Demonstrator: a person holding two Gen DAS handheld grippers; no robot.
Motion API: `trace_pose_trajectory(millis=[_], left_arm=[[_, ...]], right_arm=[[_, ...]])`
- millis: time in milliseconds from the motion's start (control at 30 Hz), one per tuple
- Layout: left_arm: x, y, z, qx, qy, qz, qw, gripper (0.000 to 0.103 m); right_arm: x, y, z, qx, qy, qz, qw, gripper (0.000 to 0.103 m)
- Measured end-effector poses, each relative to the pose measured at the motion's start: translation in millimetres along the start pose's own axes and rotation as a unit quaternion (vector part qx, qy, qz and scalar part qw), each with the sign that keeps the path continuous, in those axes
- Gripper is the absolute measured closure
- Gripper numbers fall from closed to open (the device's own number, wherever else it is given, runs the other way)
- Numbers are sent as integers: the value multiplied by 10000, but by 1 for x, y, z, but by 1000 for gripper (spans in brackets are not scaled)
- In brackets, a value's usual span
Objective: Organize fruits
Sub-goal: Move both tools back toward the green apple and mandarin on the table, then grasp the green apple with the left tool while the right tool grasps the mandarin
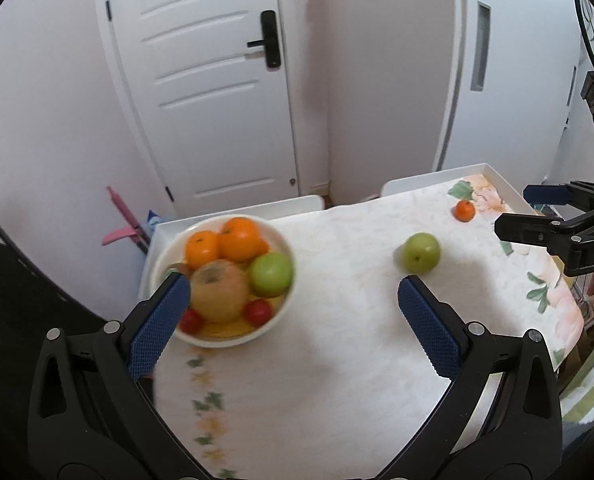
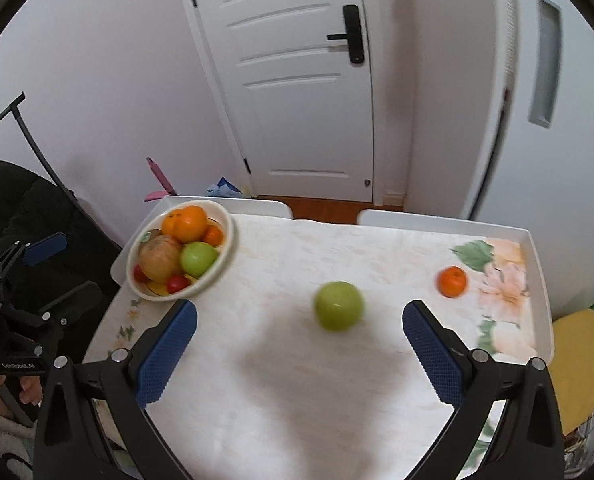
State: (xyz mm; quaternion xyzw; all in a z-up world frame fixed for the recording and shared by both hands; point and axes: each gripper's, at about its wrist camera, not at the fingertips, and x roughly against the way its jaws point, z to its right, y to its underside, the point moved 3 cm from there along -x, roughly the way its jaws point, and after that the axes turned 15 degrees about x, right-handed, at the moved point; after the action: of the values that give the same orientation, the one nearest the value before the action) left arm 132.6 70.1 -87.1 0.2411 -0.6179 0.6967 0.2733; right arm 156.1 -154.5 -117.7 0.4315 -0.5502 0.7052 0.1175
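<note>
A white bowl (image 1: 281,312) (image 2: 225,256) at the table's left holds two oranges, a green apple, a brownish apple and small red fruits. A loose green apple (image 1: 420,252) (image 2: 339,306) lies mid-table, and a small orange (image 1: 464,211) (image 2: 451,281) sits far right on the floral cloth. My left gripper (image 1: 293,292) is open above the cloth, its left finger over the bowl's near rim, empty. My right gripper (image 2: 299,316) is open and empty, with the loose green apple just ahead between its fingertips. The right gripper (image 1: 515,212) also shows at the left wrist view's right edge.
The table (image 2: 537,288) is a white tray-like top with a raised rim, covered by a pale floral cloth. White chair backs (image 2: 397,216) and a white door (image 2: 297,80) stand behind. A dark jacket (image 2: 25,216) lies left; a yellow seat (image 2: 577,360) sits right.
</note>
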Motion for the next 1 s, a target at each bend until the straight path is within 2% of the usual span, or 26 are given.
trace_pose_trajectory(millis=[300,467,567,833,1000], left_arm=[[-31,6,69,177,-66,-128,9997,0],[-57,15,100,312,-182,-217,9991,0],[-74,22,113,393,-247,-275,9985,0],[-124,41,137,511,-356,-396,9973,0],[-154,45,147,431,-412,-500,9970,7]], right_arm=[[4,24,70,-2,15,-113,9999,0],[-6,35,109,55,147,-141,9998,0],[-20,42,126,61,81,-255,9996,0],[-60,55,153,275,-22,-469,9985,0],[-83,62,162,300,-148,-593,9977,0]])
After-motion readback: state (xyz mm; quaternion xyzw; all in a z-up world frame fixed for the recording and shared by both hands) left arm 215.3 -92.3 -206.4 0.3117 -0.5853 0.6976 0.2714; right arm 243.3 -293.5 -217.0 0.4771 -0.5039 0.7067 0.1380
